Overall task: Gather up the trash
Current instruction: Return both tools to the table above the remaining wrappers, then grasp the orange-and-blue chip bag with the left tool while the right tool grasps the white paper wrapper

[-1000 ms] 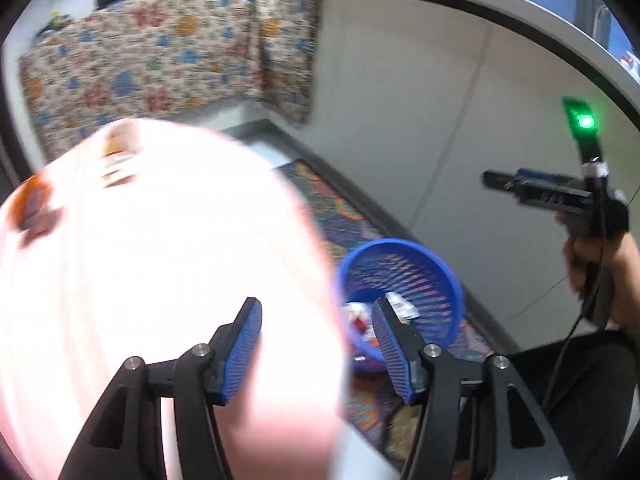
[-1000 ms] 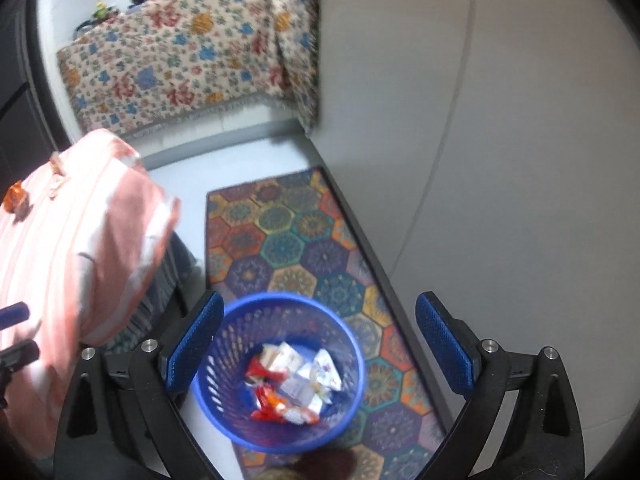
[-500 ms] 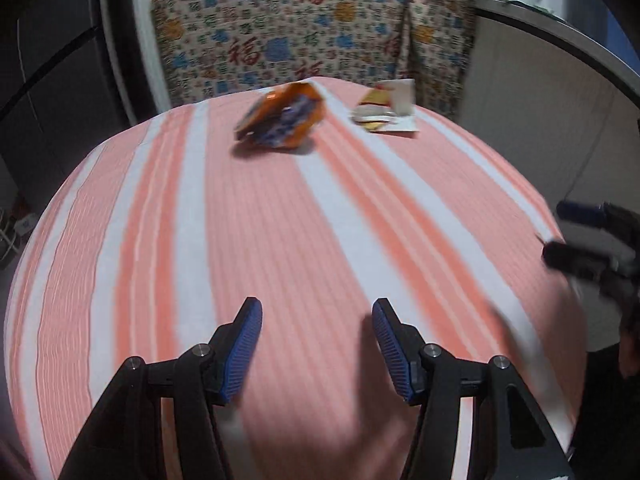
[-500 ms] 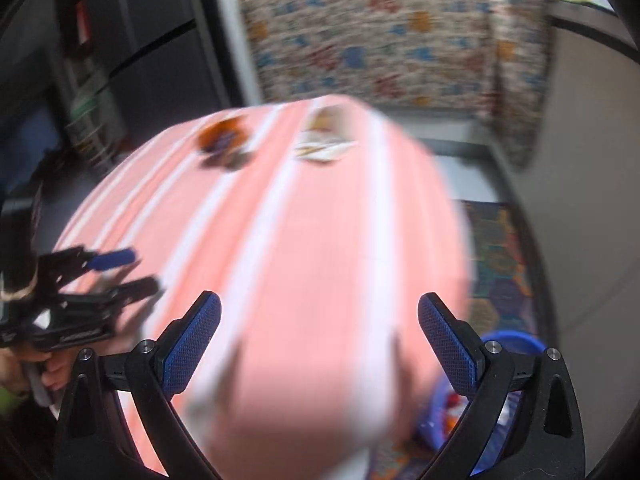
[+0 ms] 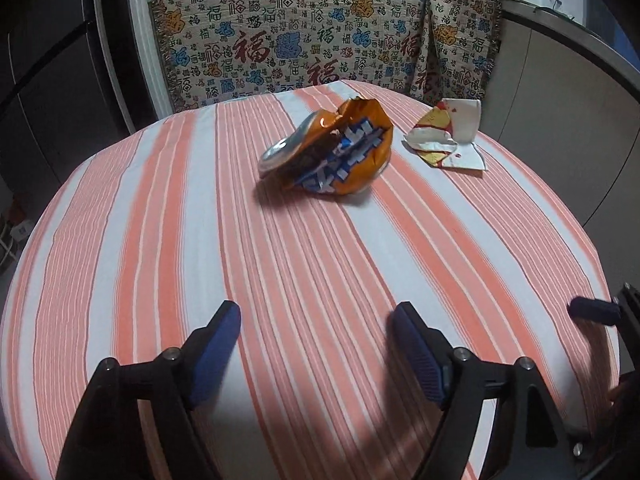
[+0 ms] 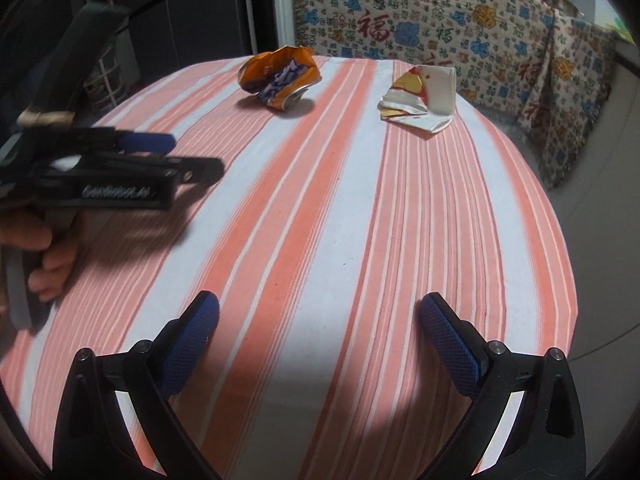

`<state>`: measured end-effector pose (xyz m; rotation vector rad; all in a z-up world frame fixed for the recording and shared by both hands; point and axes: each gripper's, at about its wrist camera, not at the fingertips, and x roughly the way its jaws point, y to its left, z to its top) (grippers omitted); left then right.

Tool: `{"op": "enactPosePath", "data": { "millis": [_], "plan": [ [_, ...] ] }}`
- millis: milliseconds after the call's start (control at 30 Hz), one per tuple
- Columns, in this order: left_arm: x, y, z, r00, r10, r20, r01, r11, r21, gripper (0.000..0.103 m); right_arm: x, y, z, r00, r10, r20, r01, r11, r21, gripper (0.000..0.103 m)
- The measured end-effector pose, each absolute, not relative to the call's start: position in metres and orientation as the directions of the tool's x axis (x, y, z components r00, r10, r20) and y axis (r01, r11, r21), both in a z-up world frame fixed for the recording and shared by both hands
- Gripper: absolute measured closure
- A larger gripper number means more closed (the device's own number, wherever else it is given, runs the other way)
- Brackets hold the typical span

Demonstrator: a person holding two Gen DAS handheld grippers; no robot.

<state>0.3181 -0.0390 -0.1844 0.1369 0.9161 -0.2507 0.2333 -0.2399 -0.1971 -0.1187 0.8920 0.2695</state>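
A crumpled orange and blue snack bag [image 5: 334, 152] [image 6: 280, 76] lies on the far part of the round table with the orange-and-white striped cloth [image 5: 280, 280] [image 6: 340, 220]. A torn white, red and yellow wrapper [image 5: 450, 134] [image 6: 420, 98] lies to its right. My left gripper [image 5: 316, 344] is open and empty over the near side of the table; it also shows in the right wrist view [image 6: 160, 156]. My right gripper [image 6: 318, 340] is open and empty over the near side, to the right of the left one.
A patterned cloth with Chinese characters [image 5: 320, 40] [image 6: 440, 20] hangs behind the table. A pale wall or counter front [image 5: 568, 120] stands on the right. Dark cabinets [image 5: 48, 80] stand on the left.
Both grippers have swung from above the blue trash basket on the floor back over the table. The two wrappers are now closer in both views. Both grippers stay open.
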Motion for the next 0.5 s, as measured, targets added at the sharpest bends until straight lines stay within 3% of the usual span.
{"op": "enactPosePath", "data": {
  "millis": [233, 500],
  "plan": [
    [0.341, -0.05, -0.15, 0.637, -0.188, -0.748, 0.327, 0.944, 0.041, 0.022, 0.233, -0.239, -0.197, 0.596, 0.182, -0.782, -0.28, 0.96, 0.01, 0.002],
    [0.367, -0.096, -0.14, 0.643, -0.123, -0.756, 0.456, 0.855, 0.248, 0.022, 0.232, -0.239, -0.196, 0.597, 0.183, -0.781, -0.279, 0.96, 0.012, 0.002]
  ]
}}
